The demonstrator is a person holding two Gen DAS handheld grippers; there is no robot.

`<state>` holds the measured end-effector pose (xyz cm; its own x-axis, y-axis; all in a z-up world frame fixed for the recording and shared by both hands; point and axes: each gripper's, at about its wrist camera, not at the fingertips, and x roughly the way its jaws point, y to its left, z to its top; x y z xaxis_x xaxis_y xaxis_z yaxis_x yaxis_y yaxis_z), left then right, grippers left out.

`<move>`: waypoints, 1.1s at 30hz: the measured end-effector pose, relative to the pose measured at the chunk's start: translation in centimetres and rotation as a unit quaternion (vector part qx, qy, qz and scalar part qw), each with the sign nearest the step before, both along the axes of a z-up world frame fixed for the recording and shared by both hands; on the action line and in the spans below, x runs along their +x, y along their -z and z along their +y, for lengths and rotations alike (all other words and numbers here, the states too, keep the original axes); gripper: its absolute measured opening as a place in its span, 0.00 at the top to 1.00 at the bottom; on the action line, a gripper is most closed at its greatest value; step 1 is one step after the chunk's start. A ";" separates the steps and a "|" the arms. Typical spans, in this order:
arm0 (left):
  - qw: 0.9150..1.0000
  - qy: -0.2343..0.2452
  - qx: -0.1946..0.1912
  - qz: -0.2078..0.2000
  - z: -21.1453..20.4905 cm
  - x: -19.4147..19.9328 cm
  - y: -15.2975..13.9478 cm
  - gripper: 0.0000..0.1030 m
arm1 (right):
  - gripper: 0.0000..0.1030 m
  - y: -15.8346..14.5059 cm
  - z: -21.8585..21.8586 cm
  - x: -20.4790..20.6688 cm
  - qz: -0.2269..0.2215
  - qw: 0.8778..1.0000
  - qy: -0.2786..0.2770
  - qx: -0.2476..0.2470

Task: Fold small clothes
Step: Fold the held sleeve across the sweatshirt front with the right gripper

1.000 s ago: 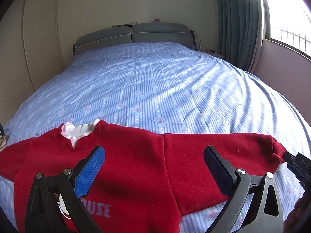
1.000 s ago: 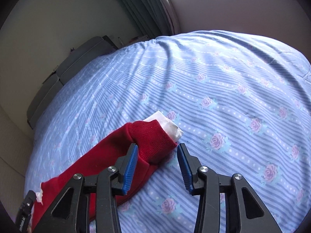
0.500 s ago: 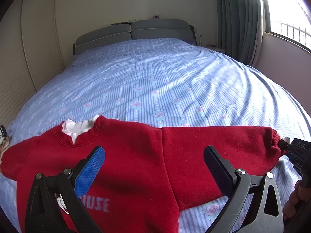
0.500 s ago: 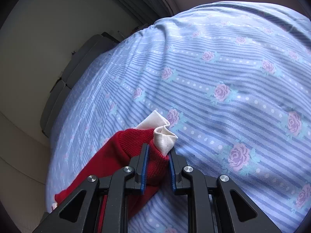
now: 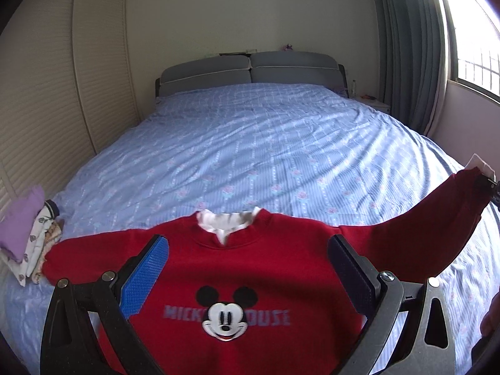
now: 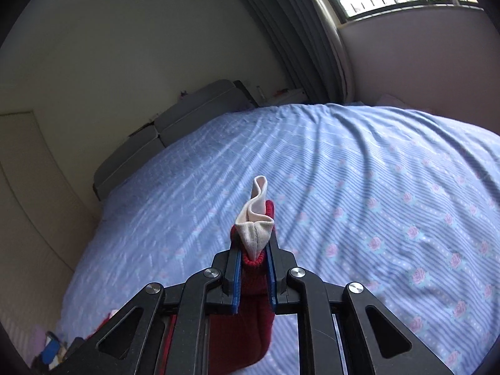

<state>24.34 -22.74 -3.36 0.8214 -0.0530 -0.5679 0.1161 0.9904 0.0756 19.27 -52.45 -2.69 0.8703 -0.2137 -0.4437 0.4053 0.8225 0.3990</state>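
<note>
- The red Mickey Mouse sweatshirt [image 5: 250,268] lies chest-up on the bed [image 5: 265,143], just beyond the left tongs [image 5: 247,268]; white collar showing, one sleeve lifted off the bed.
- Left tongs gape wide, nothing between the pads.
- Right tongs [image 6: 254,250] have just closed and pinch the sleeve cuff [image 6: 254,231], its white lining poking out beyond the tips.
- Left of the left tongs, a pile of small clothes [image 5: 28,237].

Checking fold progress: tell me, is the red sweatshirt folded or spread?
Spread: red sweatshirt lies front up, sleeves out; right claw holds one cuff raised.
</note>
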 end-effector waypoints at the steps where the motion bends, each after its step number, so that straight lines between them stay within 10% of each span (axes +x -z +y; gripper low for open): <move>1: 1.000 -0.008 -0.004 0.004 1.6 0.0 -0.3 0.00 | 0.86 -0.8 1.7 0.4 -0.003 1.000 -0.012 -0.015; 10: 0.997 -0.069 -0.019 0.005 14.3 -0.5 -1.4 0.00 | 0.86 -2.1 19.3 5.0 0.015 0.983 -0.117 -0.143; 22: 0.990 -0.133 -0.021 0.044 26.7 -0.6 3.1 0.00 | 0.86 8.2 39.4 11.5 0.132 0.927 -0.210 -0.280; 33: 0.988 -0.135 -0.030 0.062 30.2 -0.2 5.5 0.00 | 0.81 13.0 43.3 12.8 0.184 0.918 -0.207 -0.285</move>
